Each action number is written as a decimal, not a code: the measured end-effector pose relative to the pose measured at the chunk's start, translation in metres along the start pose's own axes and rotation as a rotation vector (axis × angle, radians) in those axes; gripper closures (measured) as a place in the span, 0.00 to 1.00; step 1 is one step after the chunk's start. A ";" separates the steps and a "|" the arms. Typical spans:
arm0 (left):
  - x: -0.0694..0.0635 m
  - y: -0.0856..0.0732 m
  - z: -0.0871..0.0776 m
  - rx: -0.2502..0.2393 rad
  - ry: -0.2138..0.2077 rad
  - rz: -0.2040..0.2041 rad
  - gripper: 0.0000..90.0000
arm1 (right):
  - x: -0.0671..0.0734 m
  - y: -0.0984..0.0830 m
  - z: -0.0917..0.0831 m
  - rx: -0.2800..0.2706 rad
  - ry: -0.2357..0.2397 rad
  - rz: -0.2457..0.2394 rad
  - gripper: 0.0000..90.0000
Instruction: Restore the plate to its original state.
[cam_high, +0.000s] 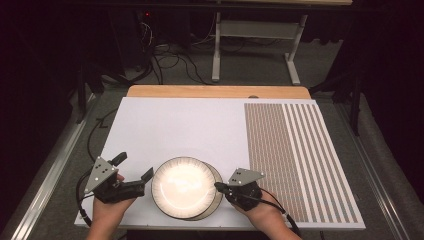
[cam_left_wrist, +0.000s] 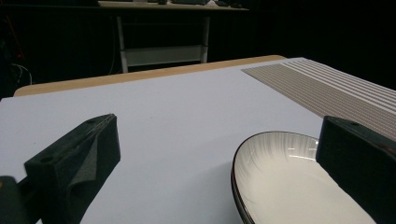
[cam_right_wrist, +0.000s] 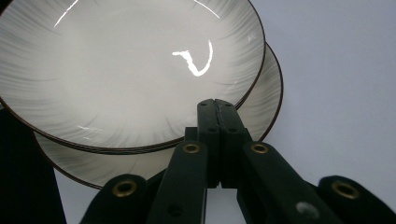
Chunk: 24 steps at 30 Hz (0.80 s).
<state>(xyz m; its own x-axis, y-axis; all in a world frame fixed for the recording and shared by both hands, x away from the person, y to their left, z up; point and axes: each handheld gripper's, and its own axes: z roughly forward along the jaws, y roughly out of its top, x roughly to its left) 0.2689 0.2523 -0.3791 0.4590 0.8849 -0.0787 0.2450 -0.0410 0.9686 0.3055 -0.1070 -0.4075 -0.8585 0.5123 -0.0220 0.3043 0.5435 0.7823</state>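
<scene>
White tabletop sheet (cam_high: 170, 125) is carrying two stacked pale ribbed ceramic plates (cam_high: 186, 188) at near edge, w/ left gripper (cam_high: 134, 172) hovering spread beside them, right gripper (cam_high: 218, 186) sitting pressed together at rim; separation apparently not yet started.

Both hand-held tools are black. The left gripper (cam_high: 134, 175) and the right gripper (cam_high: 220, 187) each carry a grey three-cornered plate dotted with small holes. Brass-coloured rivets stud the right one's arms. Black cables trail toward the frame's bottom.
</scene>
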 end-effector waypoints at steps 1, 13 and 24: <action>0.000 0.000 0.000 0.001 -0.001 0.000 0.01 | 0.000 0.000 0.000 0.000 -0.002 -0.002 1.00; -0.001 0.000 0.000 -0.004 -0.003 0.000 0.01 | -0.003 -0.002 -0.005 0.002 -0.026 0.006 1.00; -0.002 0.000 0.001 0.004 -0.006 0.008 0.01 | -0.011 -0.004 -0.013 -0.011 -0.037 0.036 1.00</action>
<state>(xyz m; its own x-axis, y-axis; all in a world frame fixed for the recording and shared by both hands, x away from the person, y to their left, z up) 0.2687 0.2506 -0.3793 0.4658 0.8820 -0.0720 0.2445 -0.0500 0.9684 0.3083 -0.1237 -0.4022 -0.8309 0.5562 -0.0165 0.3304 0.5171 0.7896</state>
